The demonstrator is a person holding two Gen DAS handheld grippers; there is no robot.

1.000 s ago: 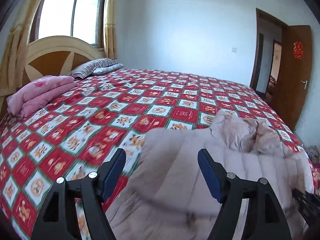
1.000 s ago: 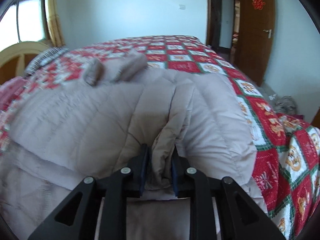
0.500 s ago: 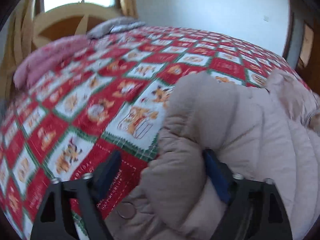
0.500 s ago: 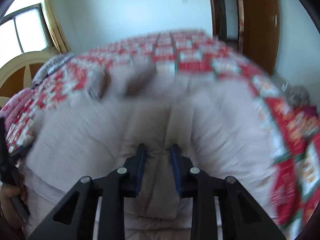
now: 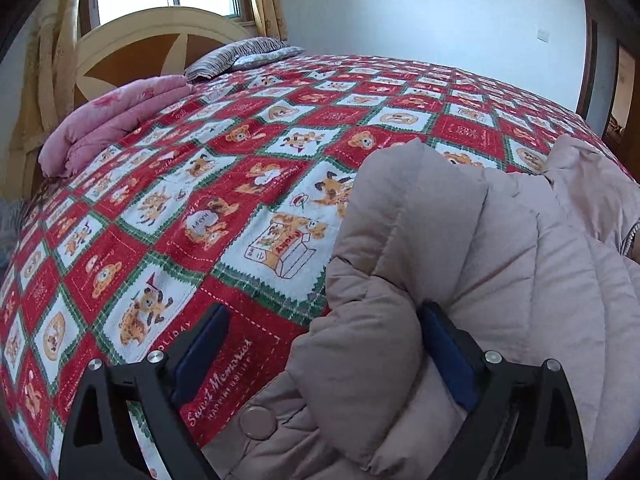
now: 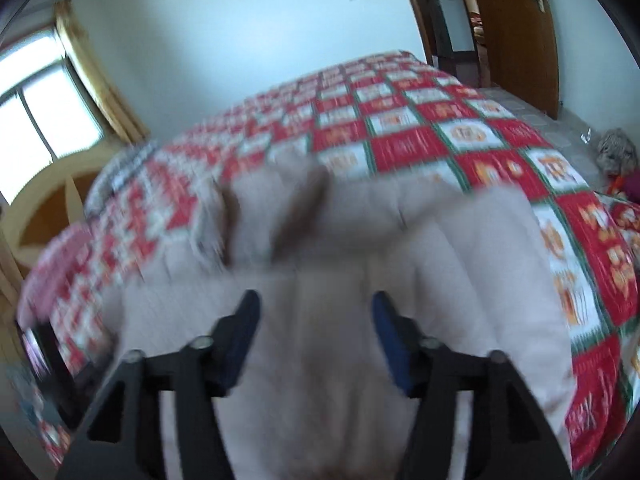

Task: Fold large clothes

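Note:
A pale pink quilted jacket lies spread on the bed, its collar toward the far side. My left gripper sits low at the jacket's left edge with its jaws opening wide. A puffy fold of that edge, above a snap button, bulges between the fingers. The right pad touches the fold, while the left pad stands apart over the bedspread. My right gripper hovers over the middle of the jacket, jaws opening and nothing pinched between them; that view is blurred.
A red, white and green patchwork bedspread covers the whole bed. A folded pink quilt and a striped pillow lie by the headboard under the window. A wooden door stands open past the bed's far right corner.
My left gripper dropped onto the jacket's left edge and its jaws widened around the fold. My right gripper let go of the pinched fold, opened and swung across the jacket.

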